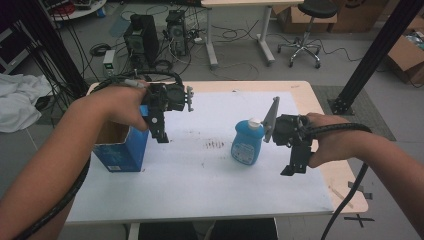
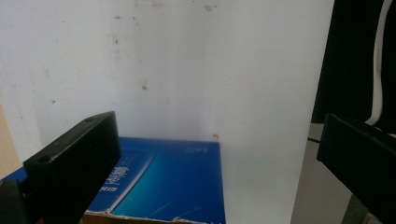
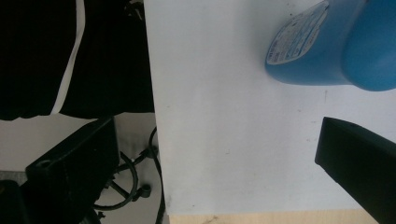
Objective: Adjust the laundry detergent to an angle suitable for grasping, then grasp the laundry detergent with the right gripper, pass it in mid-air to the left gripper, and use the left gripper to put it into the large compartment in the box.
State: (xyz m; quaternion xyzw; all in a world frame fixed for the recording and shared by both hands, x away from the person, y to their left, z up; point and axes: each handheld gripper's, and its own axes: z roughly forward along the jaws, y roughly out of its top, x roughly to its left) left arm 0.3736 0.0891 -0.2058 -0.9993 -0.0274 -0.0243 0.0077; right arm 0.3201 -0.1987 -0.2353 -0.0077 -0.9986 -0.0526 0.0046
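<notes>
Nearest to us in the high view, our two forearms come in from the bottom edge, each with a black cable along it. Our right hand-held gripper point(image 1: 295, 167) hangs above the right part of the white surface point(image 1: 200, 175), its jaws pointing down and toward us. In the right gripper view its two jaws stand wide apart and nothing is between them; below them we see the white sheet and its near edge with light wood.

Just beside this gripper, to its left, the blue bottle point(image 1: 247, 141) stands upright on the surface, with a white cap and a pale label. The gripper does not touch it. In the right gripper view the bottle point(image 3: 327, 46) sits at the upper right, apart from the jaws.

On the left side, the blue box point(image 1: 121, 150) stands on the surface with its top open, and we see brown cardboard inside. Our left hand-held gripper point(image 1: 161, 132) is above the right edge of this box, its jaws pointing down. In the left gripper view its jaws are also spread wide and hold nothing; the blue box point(image 2: 173, 179) lies below, between them, near the left jaw.

Some brown marks point(image 1: 215, 145) are on the sheet between box and bottle.

Farther away, behind the surface, we see two dark computer cases point(image 1: 141, 37) on the floor, a white table point(image 1: 240, 20) and a stool on wheels point(image 1: 310, 30).
</notes>
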